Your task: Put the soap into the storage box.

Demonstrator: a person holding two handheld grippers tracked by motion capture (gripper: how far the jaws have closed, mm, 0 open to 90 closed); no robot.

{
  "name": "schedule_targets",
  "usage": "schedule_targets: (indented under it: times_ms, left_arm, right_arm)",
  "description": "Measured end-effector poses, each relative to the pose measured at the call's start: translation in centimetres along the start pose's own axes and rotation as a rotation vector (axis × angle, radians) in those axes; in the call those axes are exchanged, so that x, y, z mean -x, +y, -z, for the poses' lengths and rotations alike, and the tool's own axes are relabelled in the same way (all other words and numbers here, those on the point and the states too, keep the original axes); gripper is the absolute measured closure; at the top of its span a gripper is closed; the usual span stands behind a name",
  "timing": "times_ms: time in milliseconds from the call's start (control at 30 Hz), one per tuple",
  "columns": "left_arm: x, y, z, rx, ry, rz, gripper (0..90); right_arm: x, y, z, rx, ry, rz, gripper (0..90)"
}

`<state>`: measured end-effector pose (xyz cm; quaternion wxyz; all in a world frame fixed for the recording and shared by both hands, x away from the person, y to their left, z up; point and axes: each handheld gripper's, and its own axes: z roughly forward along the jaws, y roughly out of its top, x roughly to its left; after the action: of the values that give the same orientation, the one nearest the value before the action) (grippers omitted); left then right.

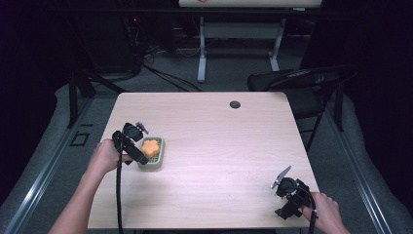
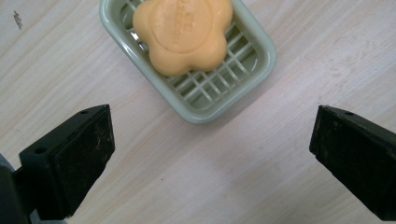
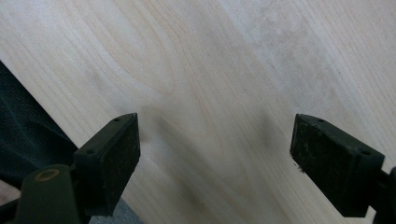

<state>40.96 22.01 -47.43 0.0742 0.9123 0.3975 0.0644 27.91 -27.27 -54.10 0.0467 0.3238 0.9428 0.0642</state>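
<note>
The table (image 1: 204, 146) carries a green soap dish (image 1: 151, 155) at its left side, near the front half. The dish's long axis runs near to far, slightly tilted; it lies flat with the grid facing up. An orange flower-shaped soap (image 1: 151, 146) rests in the far end of the dish, embossed face up; the lettering is too blurred to read. The left gripper (image 1: 134, 141) sits just left of the dish, jaws spread wide and empty. The right gripper (image 1: 287, 187) waits well apart at the near right corner, jaws likewise apart over bare wood. Judged from this layout, placement appears complete; withdrawal of the left gripper remains.
</note>
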Motion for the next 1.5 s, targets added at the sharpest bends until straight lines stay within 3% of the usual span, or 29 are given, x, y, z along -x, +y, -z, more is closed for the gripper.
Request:
schedule_targets:
  times_ms: [333, 533, 733, 967, 1133, 1333, 1500]
  left_arm:
    - [2.3, -2.2, 0.7, 0.028, 0.004, -0.028, 0.2]
    - [3.8, -3.8, 0.5, 0.02, 0.002, -0.048, 0.2]
    - [5.6, -6.3, -1.0, -0.048, 0.01, -0.054, 0.0]
    - [6.5, -8.1, -1.4, -0.045, 0.002, -0.032, 0.0]
    - [7.3, -9.3, -2.4, 0.004, -0.008, 0.019, 0.0]
    - [8.2, -9.8, -4.1, -0.048, -0.043, -0.016, 0.0]
    - [8.2, -9.8, -4.7, -0.051, -0.048, -0.031, 0.0]
  right_arm:
    - [-0.1, 0.0, 0.0, 0.001, 0.002, 0.001, 15.7]
    - [-0.1, 0.1, -0.1, -0.005, -0.005, 0.006, 15.7]
    - [-0.1, 0.1, -0.2, -0.015, -0.009, 0.009, 15.8]
    - [-0.2, 0.1, -0.2, -0.014, -0.006, 0.011, 15.6]
    - [0.0, 0.0, -0.4, -0.018, -0.012, 0.007, 15.7]
    - [0.1, -0.2, -0.5, -0.02, -0.011, 0.008, 15.6]
    - [0.1, -0.2, -0.4, -0.013, -0.018, 0.013, 15.6]
